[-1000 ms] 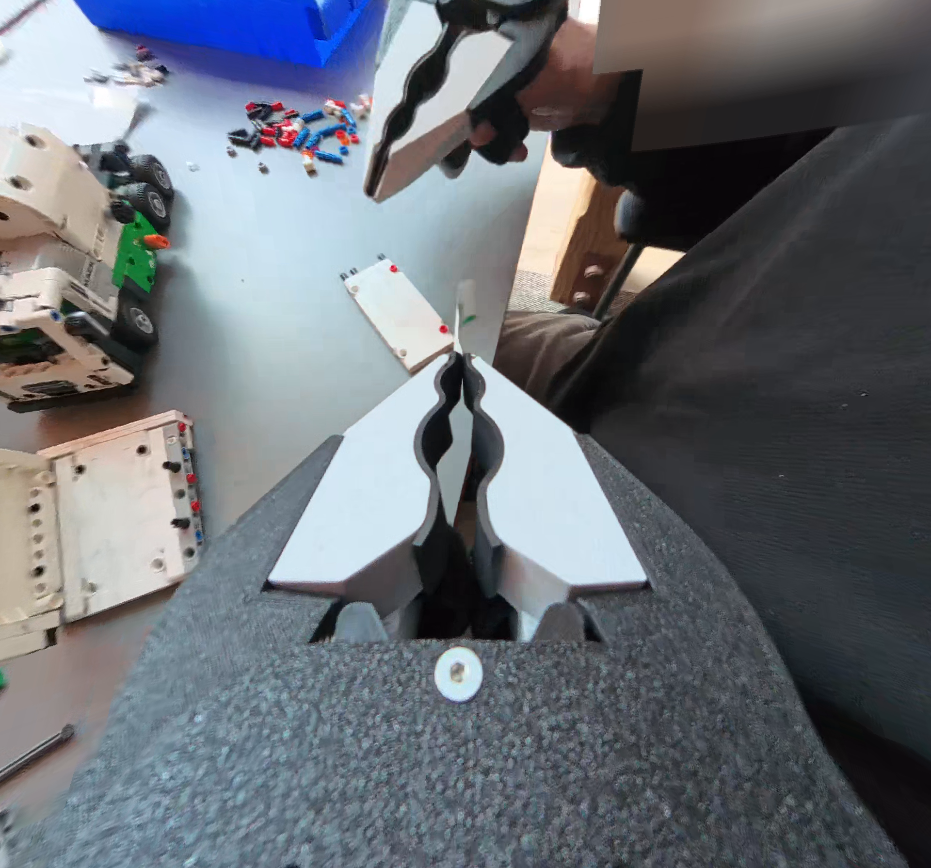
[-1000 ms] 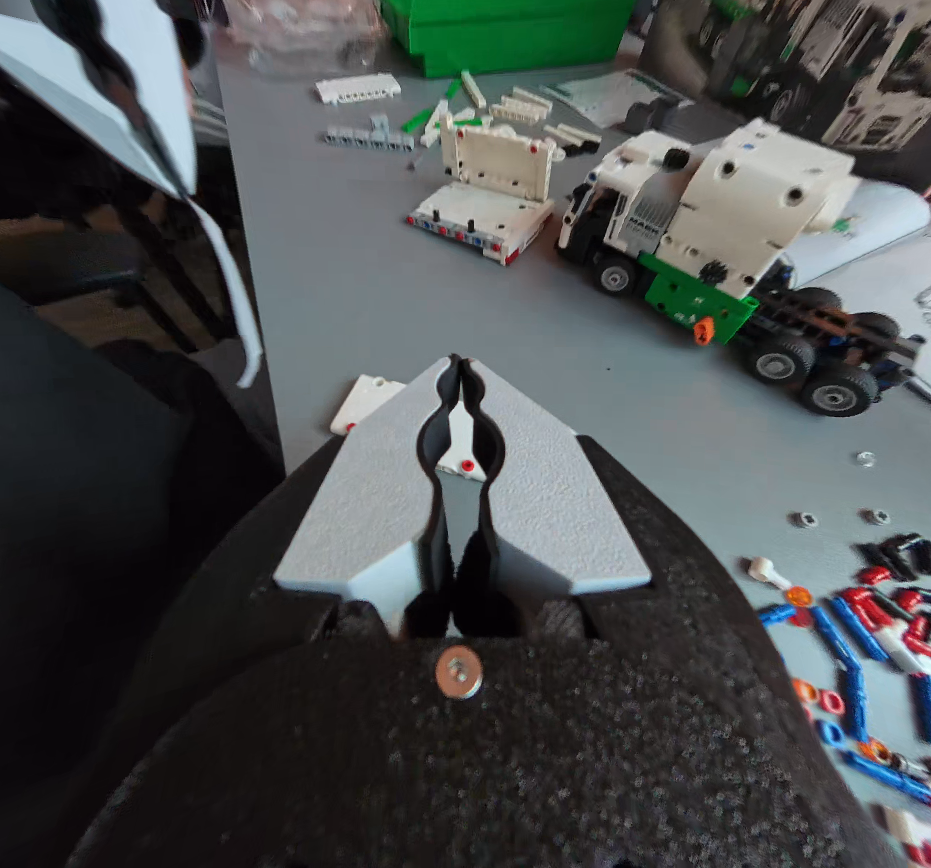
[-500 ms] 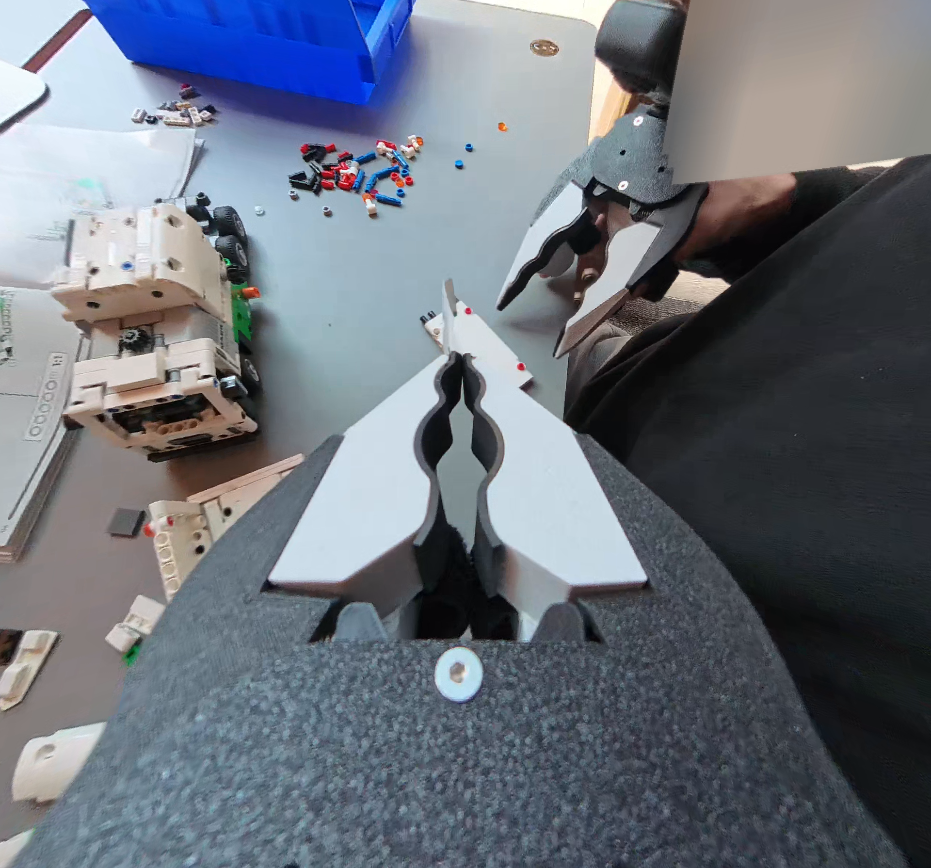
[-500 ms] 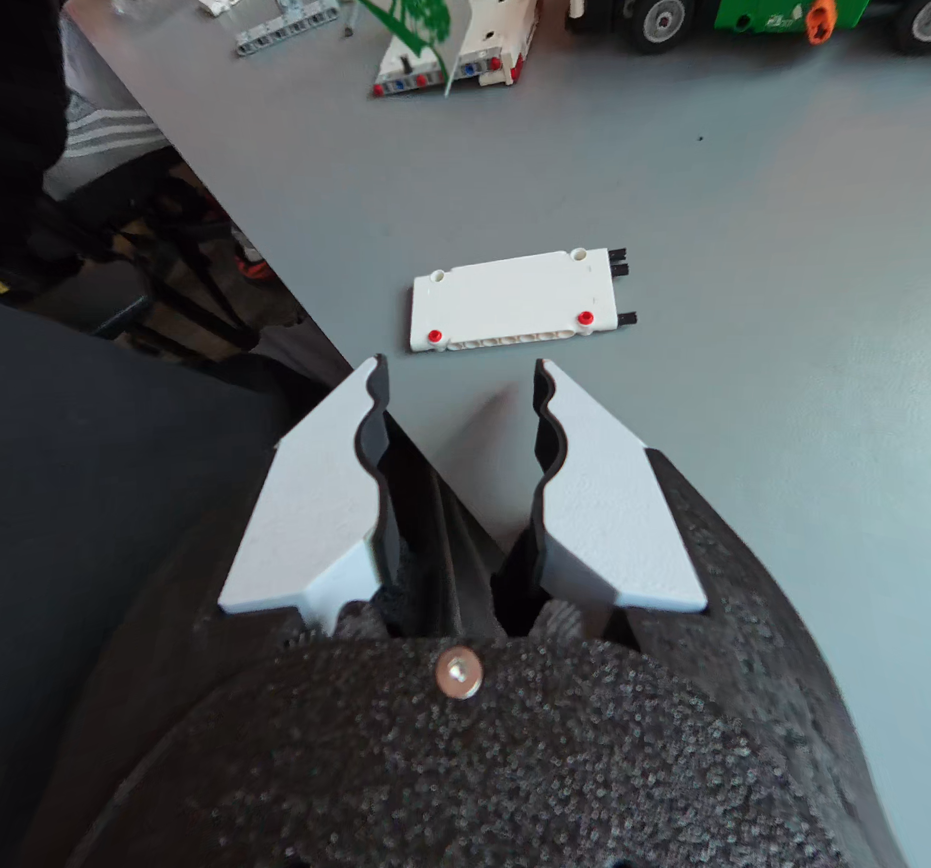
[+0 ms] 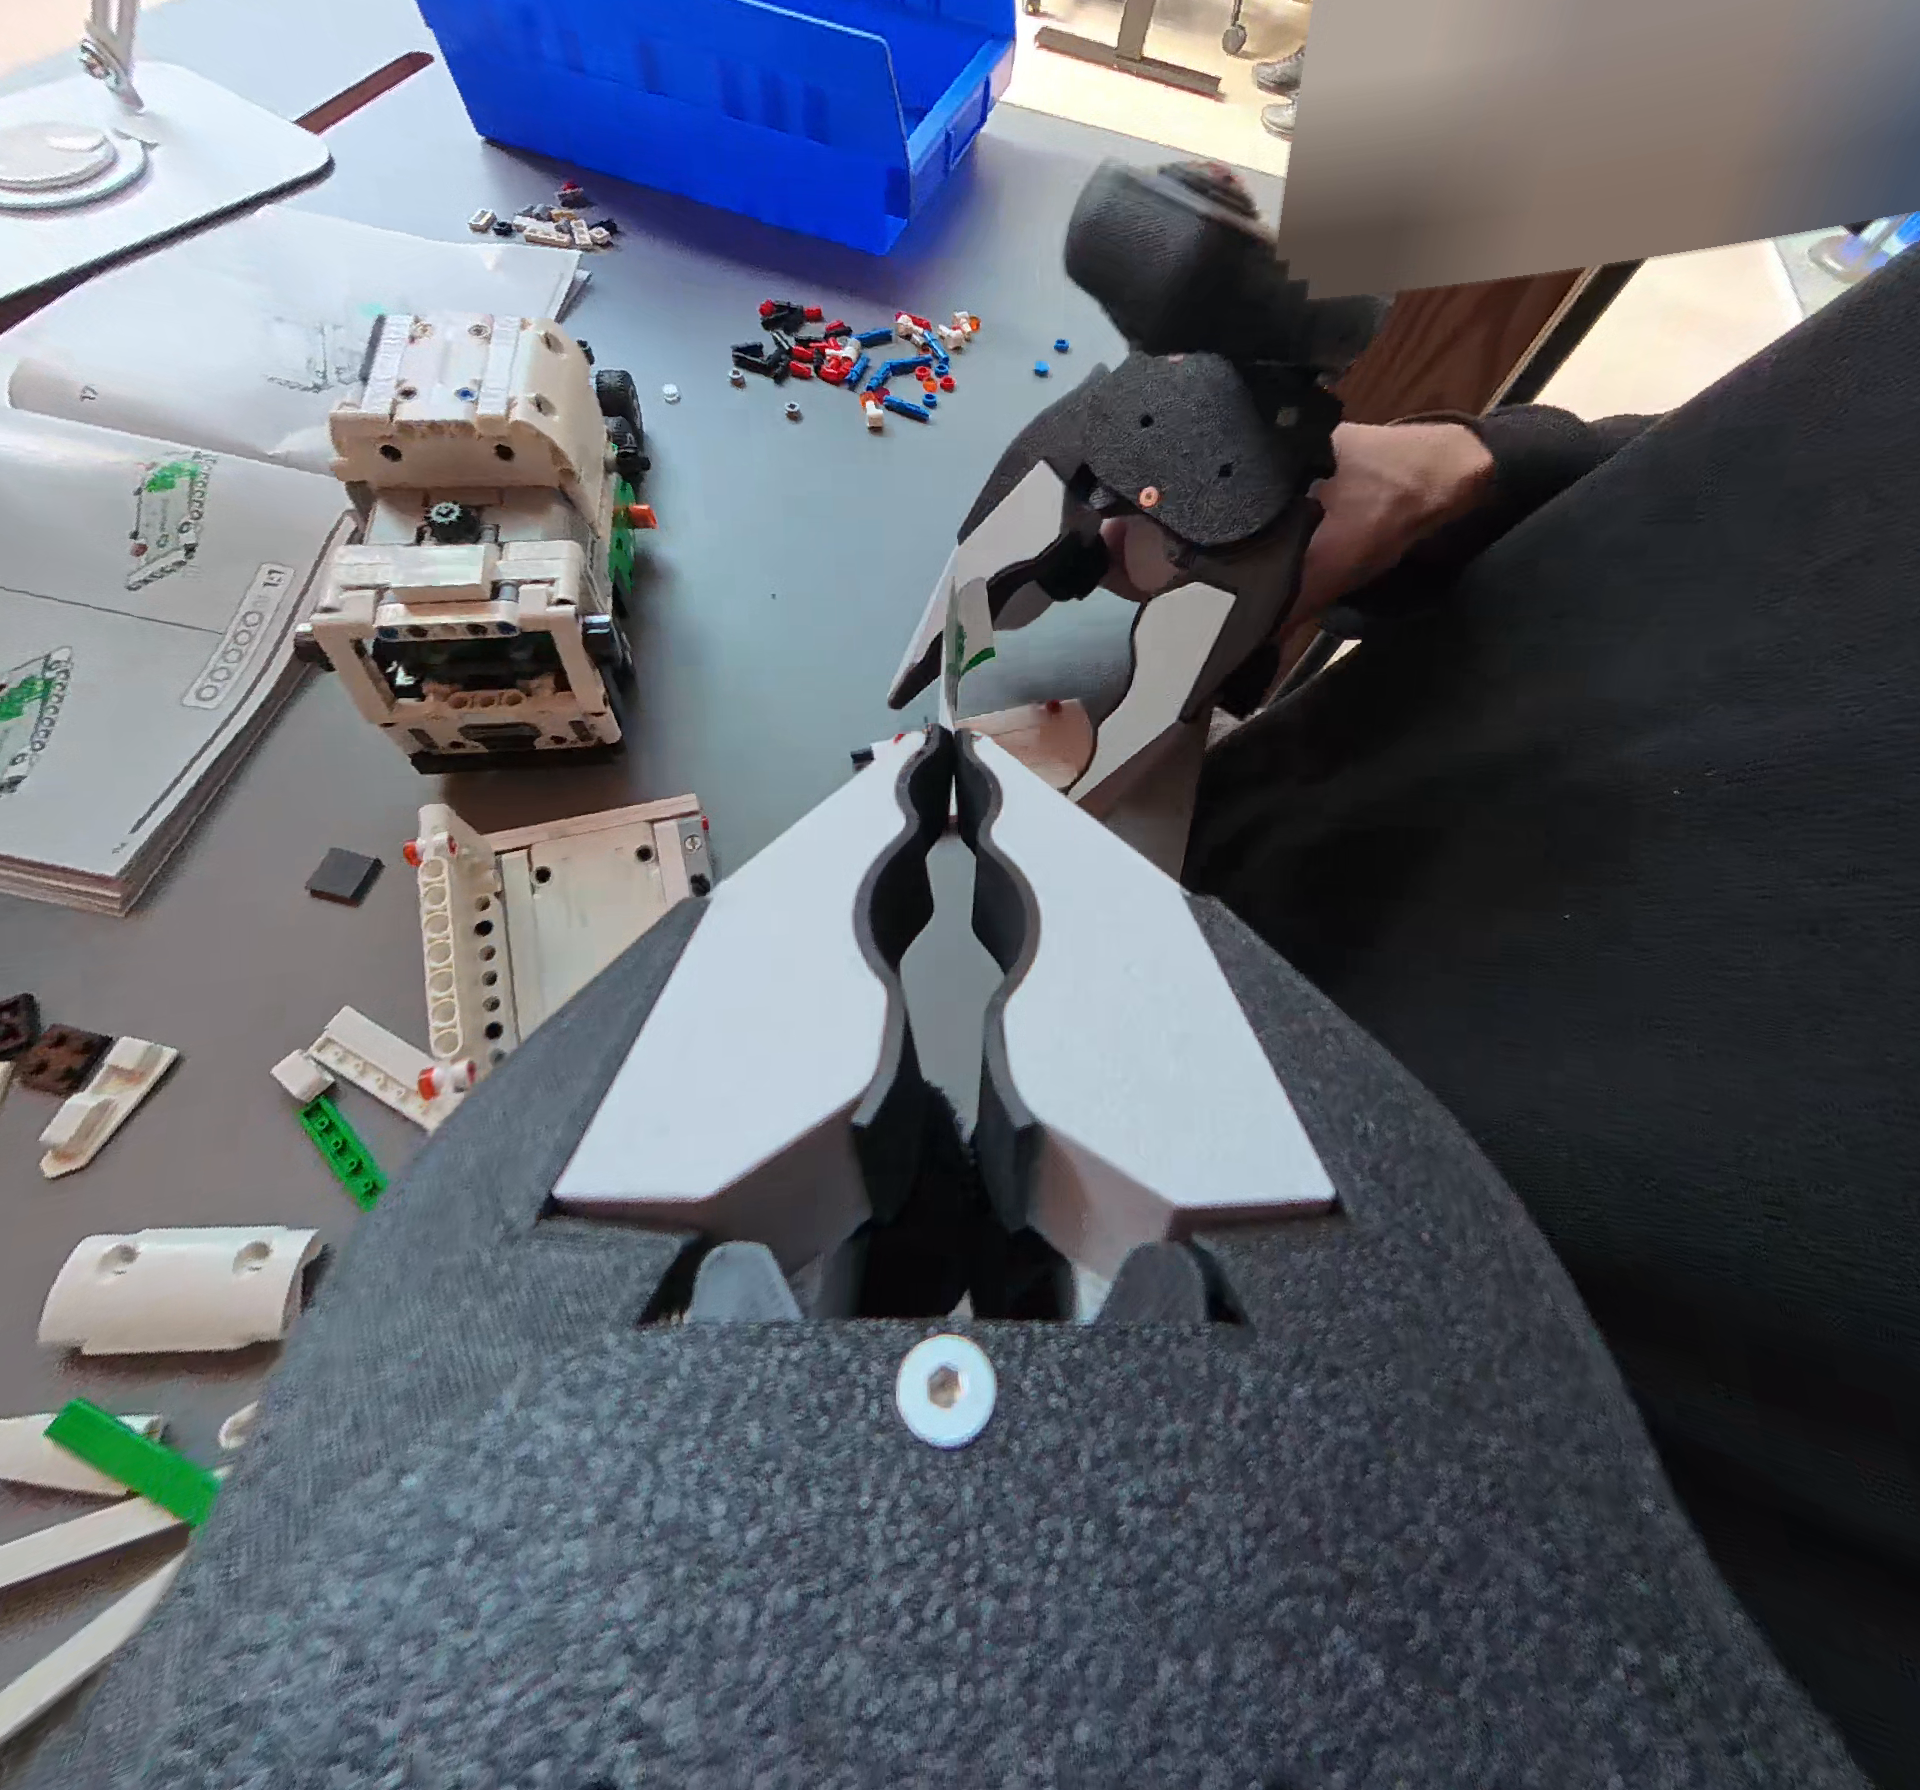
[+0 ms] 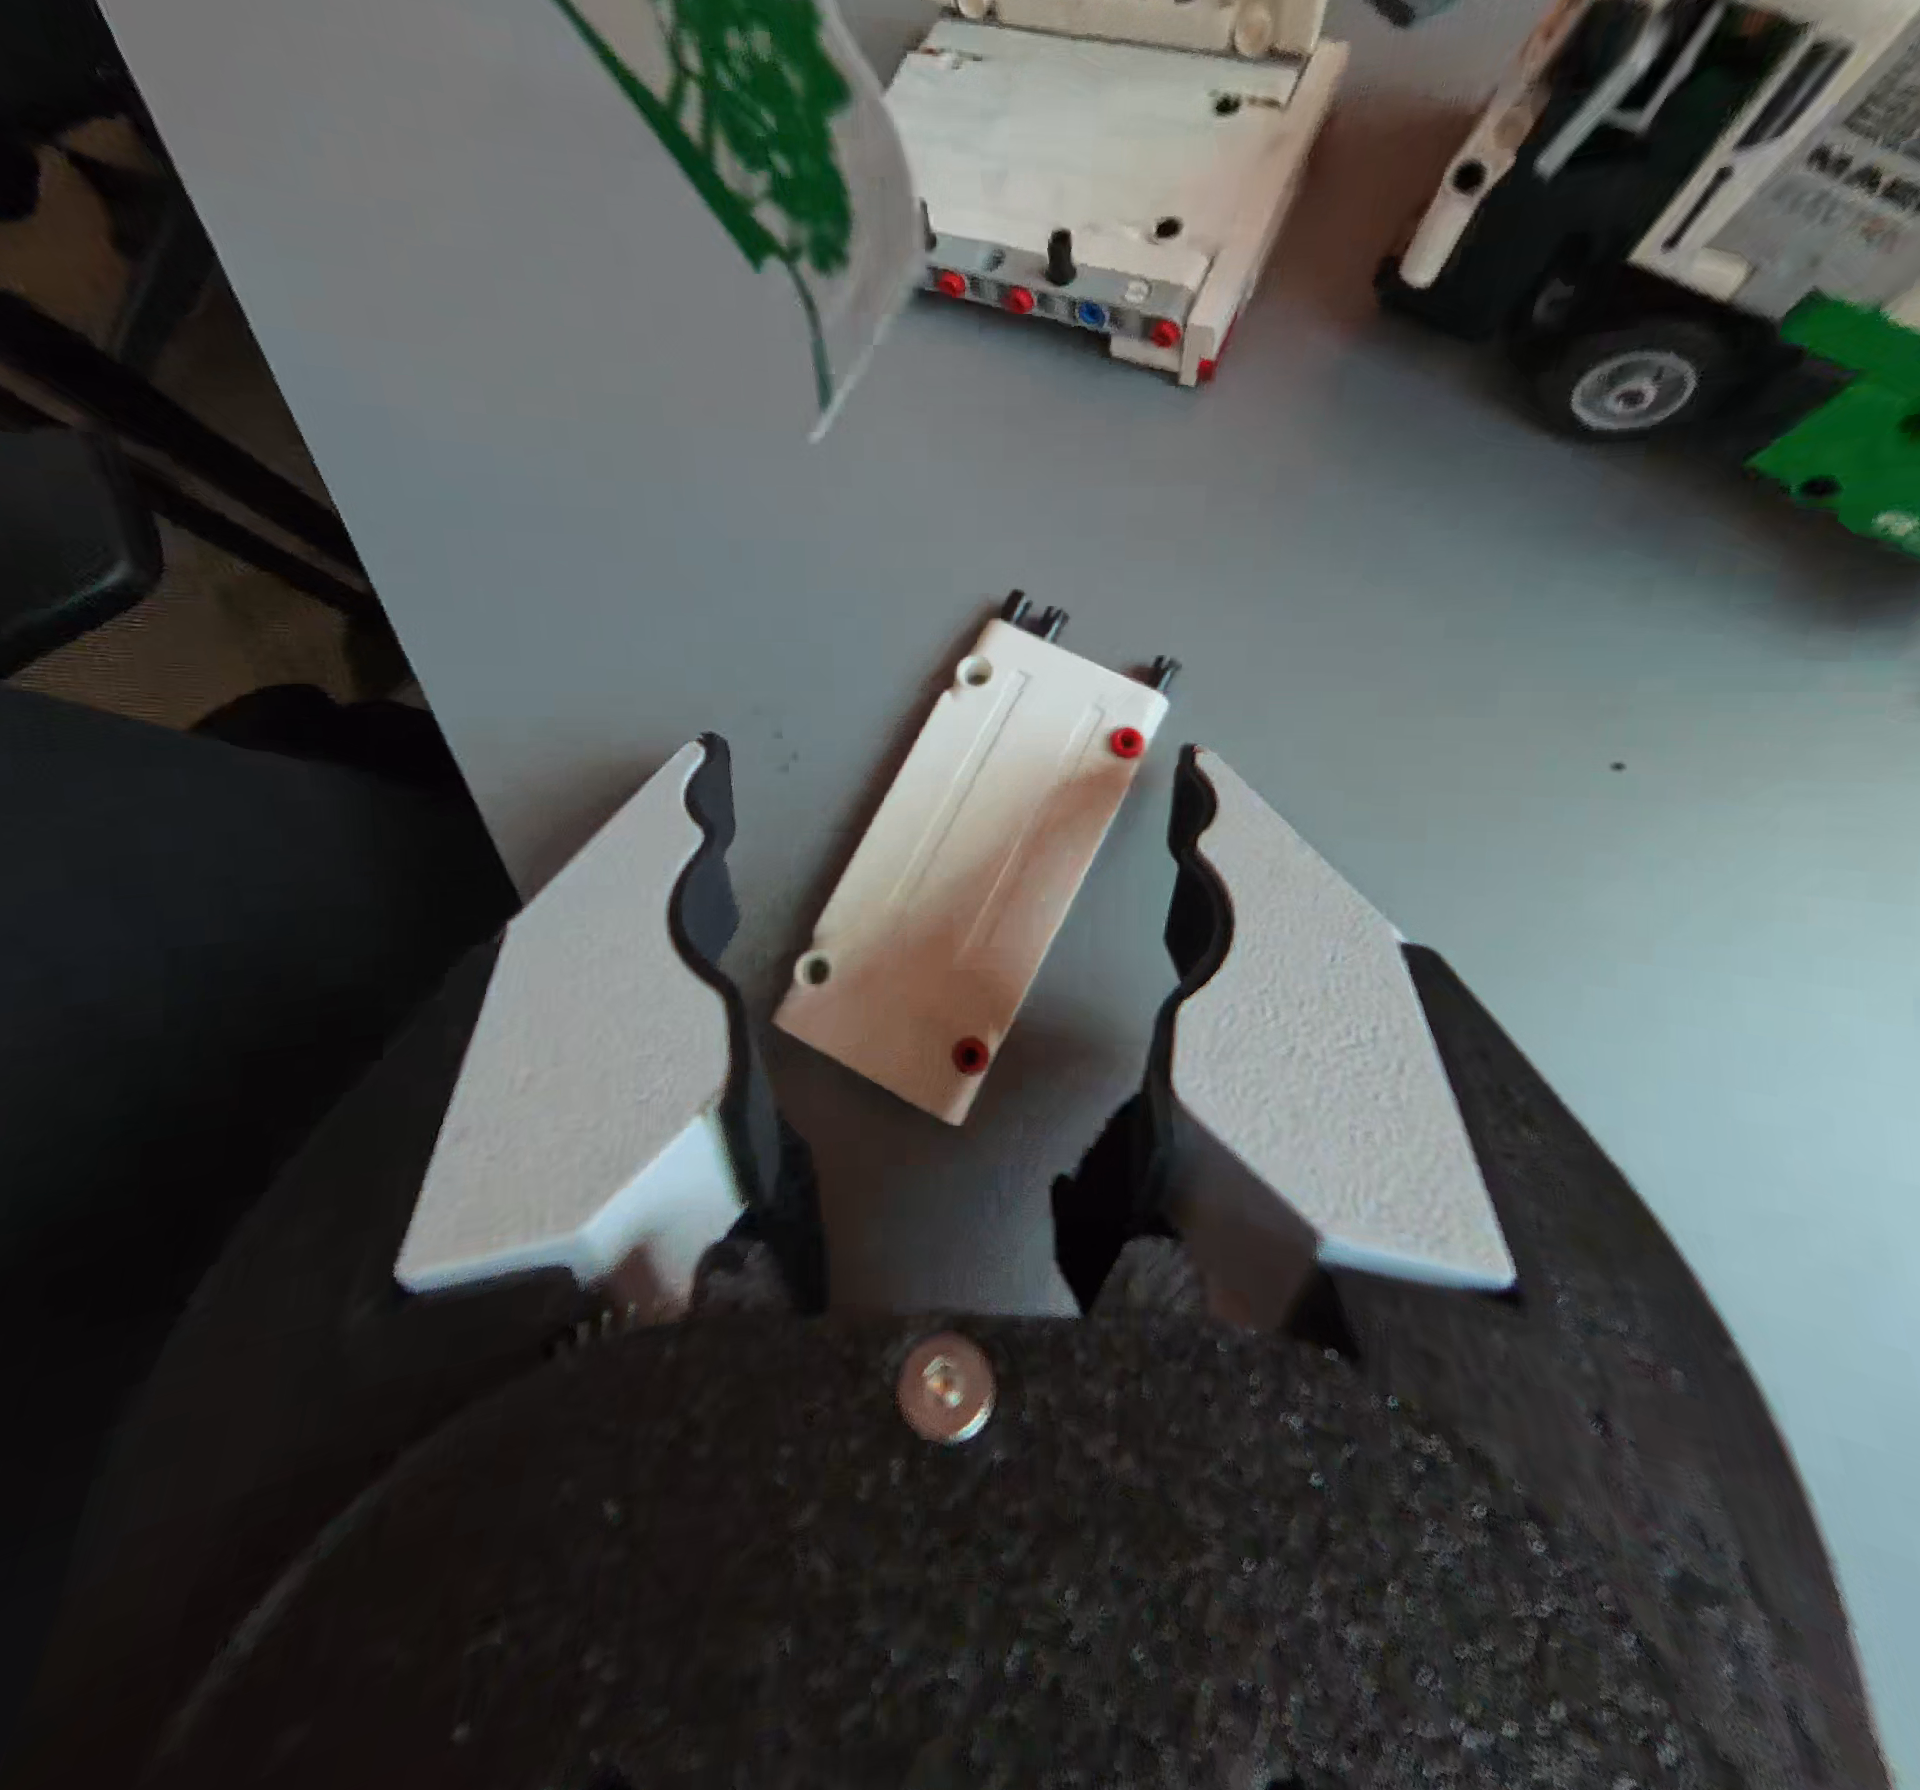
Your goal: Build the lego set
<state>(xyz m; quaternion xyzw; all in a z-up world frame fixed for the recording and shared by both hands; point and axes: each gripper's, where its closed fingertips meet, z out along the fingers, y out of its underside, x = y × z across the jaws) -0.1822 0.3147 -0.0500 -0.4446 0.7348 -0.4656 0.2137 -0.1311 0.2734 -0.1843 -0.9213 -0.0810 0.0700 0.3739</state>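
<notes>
Right gripper (image 6: pixel 951 753) has dropped over the white panel (image 6: pixel 977 867) and spread wide since before, panel lying between pads, untouched; left gripper (image 5: pixel 953 741) pinches a green-printed sticker (image 5: pixel 966 634) above it, not yet applied

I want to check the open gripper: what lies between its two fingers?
In the right wrist view, a white panel with red pins lies flat on the grey table, between the right gripper's fingers, touching neither.
</notes>
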